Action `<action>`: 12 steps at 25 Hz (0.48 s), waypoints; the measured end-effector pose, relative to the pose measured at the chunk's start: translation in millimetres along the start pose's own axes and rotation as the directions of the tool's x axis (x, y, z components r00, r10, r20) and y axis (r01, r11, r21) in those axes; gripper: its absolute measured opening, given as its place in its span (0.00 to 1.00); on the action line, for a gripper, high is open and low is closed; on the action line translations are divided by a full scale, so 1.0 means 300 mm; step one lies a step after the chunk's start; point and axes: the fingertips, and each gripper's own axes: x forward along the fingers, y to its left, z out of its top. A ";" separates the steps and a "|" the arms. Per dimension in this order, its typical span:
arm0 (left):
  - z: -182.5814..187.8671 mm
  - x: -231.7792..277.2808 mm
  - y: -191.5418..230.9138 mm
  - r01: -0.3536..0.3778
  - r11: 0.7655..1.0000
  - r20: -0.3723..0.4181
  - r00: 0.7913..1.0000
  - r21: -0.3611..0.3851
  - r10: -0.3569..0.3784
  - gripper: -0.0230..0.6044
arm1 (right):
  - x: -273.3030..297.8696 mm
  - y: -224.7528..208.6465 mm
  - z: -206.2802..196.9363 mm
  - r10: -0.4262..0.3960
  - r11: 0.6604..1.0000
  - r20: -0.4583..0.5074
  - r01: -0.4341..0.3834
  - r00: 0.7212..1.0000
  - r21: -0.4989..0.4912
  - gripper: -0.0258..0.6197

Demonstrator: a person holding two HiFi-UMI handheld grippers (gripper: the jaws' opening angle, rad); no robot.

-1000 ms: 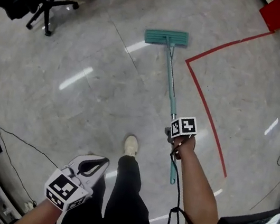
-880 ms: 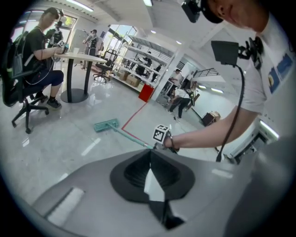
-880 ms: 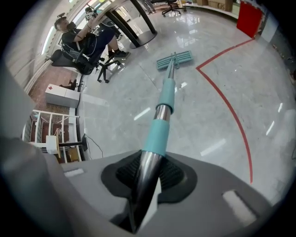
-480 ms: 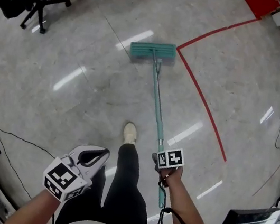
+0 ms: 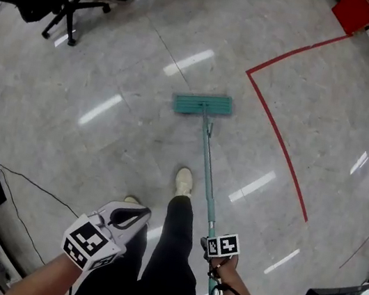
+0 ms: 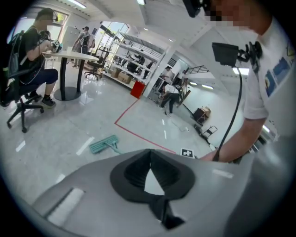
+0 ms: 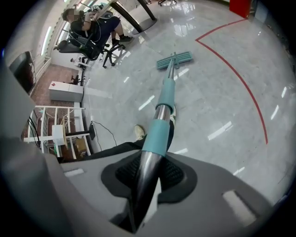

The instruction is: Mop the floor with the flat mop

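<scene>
Mop handle [image 7: 157, 132] within right gripper [image 7: 149, 178]

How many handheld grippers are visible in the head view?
2. The grey left gripper, shut and empty, is at lower left beside the person's dark trouser leg. The right gripper, lower centre-right, clamps the teal flat mop's metal handle.
</scene>
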 end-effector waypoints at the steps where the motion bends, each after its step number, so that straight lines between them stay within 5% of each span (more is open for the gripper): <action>1: -0.004 -0.003 0.000 -0.001 1.000 -0.001 1.000 0.000 0.001 0.04 | 0.019 -0.006 -0.006 -0.003 1.000 -0.007 0.003 1.000 0.000 0.17; 12: -0.029 -0.027 0.033 -0.032 0.999 -0.013 0.999 -0.019 0.032 0.04 | 0.106 -0.024 0.151 -0.003 1.000 0.025 0.002 1.000 0.020 0.16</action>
